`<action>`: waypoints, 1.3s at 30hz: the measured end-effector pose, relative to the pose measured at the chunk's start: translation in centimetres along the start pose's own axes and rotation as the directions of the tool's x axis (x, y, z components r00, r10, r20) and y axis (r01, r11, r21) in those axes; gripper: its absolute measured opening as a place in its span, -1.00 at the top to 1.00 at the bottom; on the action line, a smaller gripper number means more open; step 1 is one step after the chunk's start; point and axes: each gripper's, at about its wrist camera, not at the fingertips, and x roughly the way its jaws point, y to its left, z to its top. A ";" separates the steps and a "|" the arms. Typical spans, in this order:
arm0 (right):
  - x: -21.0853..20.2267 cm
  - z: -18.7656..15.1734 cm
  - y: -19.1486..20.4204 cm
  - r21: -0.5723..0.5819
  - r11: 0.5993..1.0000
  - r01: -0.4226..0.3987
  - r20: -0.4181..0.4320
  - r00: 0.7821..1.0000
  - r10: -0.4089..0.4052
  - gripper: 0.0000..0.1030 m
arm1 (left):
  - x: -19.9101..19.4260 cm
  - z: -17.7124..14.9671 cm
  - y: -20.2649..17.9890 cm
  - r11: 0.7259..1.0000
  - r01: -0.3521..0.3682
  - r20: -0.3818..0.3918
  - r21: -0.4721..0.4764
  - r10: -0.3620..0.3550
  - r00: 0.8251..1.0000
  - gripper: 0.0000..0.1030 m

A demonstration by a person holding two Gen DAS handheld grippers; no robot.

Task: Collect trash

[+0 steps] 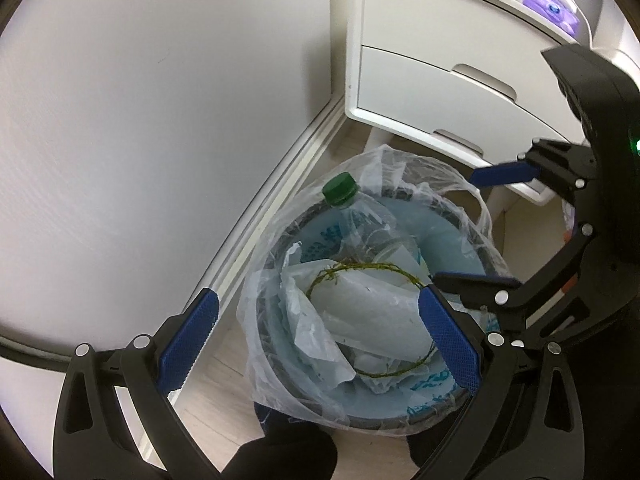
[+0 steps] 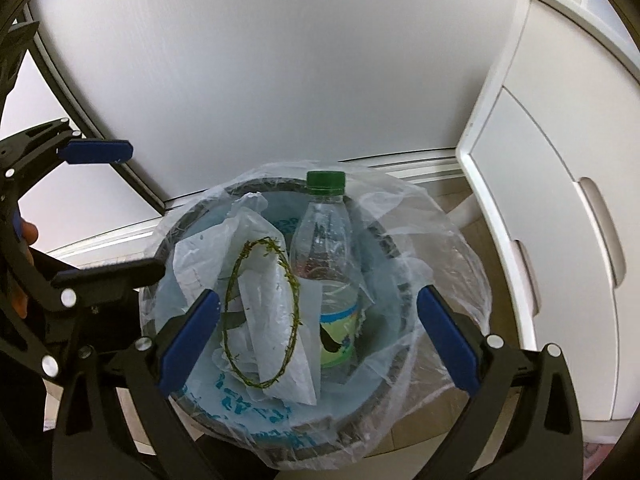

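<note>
A round bin point(image 1: 400, 424) point(image 2: 256, 183) lined with a clear plastic bag stands on the floor in the corner. Inside it lie a clear bottle point(image 1: 360, 216) point(image 2: 324, 248) with a green cap, crumpled white plastic point(image 1: 360, 308) point(image 2: 264, 304) and a thin green twig ring point(image 1: 372, 265) point(image 2: 295, 308). My left gripper point(image 1: 318, 340) point(image 2: 108, 212) hovers open above the bin's left side, holding nothing. My right gripper point(image 2: 318, 342) point(image 1: 490, 228) hangs wide open over the bin, its blue pads apart and touching nothing.
A white drawer cabinet point(image 1: 432, 92) point(image 2: 560, 200) stands close to the right of the bin, with a purple pack point(image 1: 552, 4) on top. A white wall point(image 1: 140, 120) and baseboard point(image 1: 288, 172) run behind. Pale wooden floor point(image 1: 224, 380) lies in front. A hand point(image 2: 28, 236) holds the left gripper.
</note>
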 end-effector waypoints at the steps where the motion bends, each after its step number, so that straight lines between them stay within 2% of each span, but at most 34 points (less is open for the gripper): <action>1: -0.2 0.0 0.0 0.000 1.000 0.007 0.002 1.000 -0.007 -0.86 | -0.1 0.0 -0.1 1.000 0.005 0.001 0.002 -0.005 1.000 -0.88; 11: -3.3 -0.1 -0.9 0.034 0.996 0.080 0.045 0.996 -0.082 -0.86 | -1.7 0.6 -1.8 0.998 -0.014 0.055 0.056 0.011 0.998 -0.88; 16: -5.5 -0.2 -1.2 0.047 0.992 0.119 0.077 0.989 -0.123 -0.86 | -3.6 1.0 -2.5 0.998 -0.021 0.102 0.051 0.016 0.995 -0.88; 24: -9.8 -1.0 -0.3 0.061 0.982 0.177 0.141 0.973 -0.184 -0.86 | -8.2 2.1 -2.7 0.999 -0.032 0.198 -0.005 0.033 0.980 -0.88; 29: -12.8 -1.5 0.8 0.053 0.976 0.213 0.183 0.958 -0.219 -0.86 | -10.8 1.8 -3.8 0.999 -0.047 0.231 -0.008 0.048 0.972 -0.88; 39: -18.2 -2.6 1.7 0.117 0.965 0.237 0.257 0.931 -0.260 -0.86 | -16.1 1.3 -4.6 0.995 -0.055 0.292 -0.084 0.077 0.953 -0.88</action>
